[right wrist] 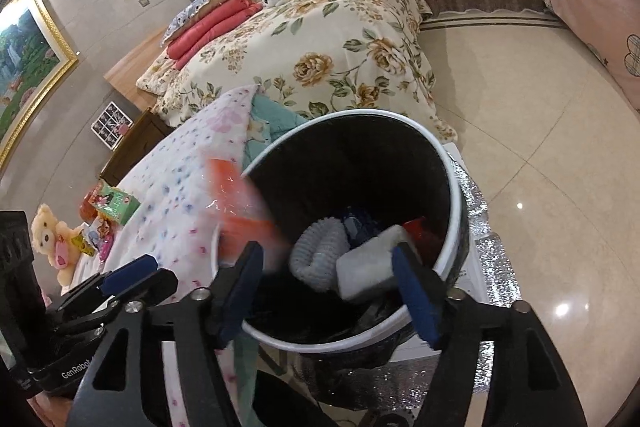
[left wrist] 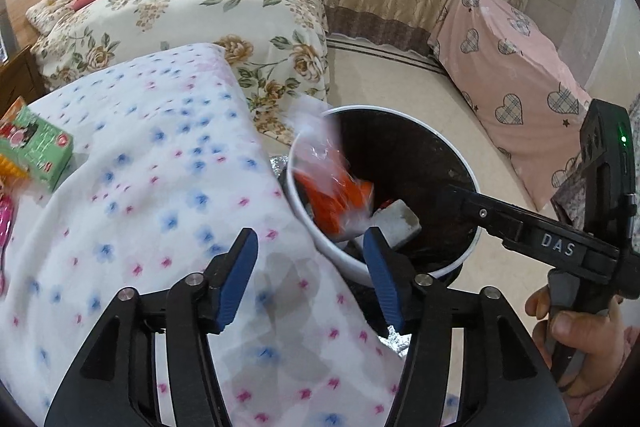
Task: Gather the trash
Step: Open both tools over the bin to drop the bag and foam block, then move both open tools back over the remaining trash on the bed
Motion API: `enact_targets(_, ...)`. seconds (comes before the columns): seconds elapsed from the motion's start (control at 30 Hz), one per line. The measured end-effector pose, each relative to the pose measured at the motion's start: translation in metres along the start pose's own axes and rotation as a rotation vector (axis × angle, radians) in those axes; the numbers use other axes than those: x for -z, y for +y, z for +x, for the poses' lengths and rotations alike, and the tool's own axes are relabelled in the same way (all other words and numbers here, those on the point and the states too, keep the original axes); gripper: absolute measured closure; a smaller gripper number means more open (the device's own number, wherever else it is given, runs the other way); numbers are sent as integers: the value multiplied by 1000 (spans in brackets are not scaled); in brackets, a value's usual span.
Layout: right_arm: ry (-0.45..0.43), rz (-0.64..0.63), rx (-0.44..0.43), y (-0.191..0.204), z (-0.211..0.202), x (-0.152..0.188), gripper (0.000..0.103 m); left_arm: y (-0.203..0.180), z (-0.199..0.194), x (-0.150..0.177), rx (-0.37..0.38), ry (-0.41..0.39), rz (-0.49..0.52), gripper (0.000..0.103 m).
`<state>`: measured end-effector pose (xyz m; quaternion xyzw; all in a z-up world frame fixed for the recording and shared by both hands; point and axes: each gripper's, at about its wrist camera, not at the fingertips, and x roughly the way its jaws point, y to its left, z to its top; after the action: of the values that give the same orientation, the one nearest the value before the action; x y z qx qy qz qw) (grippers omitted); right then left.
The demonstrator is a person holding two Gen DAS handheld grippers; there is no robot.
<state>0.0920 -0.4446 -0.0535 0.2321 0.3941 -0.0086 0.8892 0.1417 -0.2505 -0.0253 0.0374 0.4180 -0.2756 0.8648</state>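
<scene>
Falling blurred into the bin (left wrist: 340, 267), the wrapper (left wrist: 336, 187) clears both spread, empty tongs (left wrist: 310, 267).

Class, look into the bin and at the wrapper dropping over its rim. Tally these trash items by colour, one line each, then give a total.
Orange and clear: 1, the wrapper blurred at the bin rim
White: 1, the block
Pale grey: 1, the ribbed roll
Red: 1, the scrap
Total: 4
</scene>
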Motion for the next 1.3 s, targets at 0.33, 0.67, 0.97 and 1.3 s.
enact_targets(0.33, -7, -21, -49, 31, 0, 8, 25, 41, -24, 22, -46, -16, -107, 44)
enact_targets(0.67, 28, -76, -143, 82, 16, 23, 19, 100, -55, 53, -138, -38, -229, 44)
enact_targets(0.97, 69, -158, -204, 130, 37, 33, 18, 152, -84, 73, -214, -73, -328, 44)
enact_targets(1.3, 105, -239, -249, 170, 58, 35, 17, 194, -99, 87, -272, -85, -409, 44)
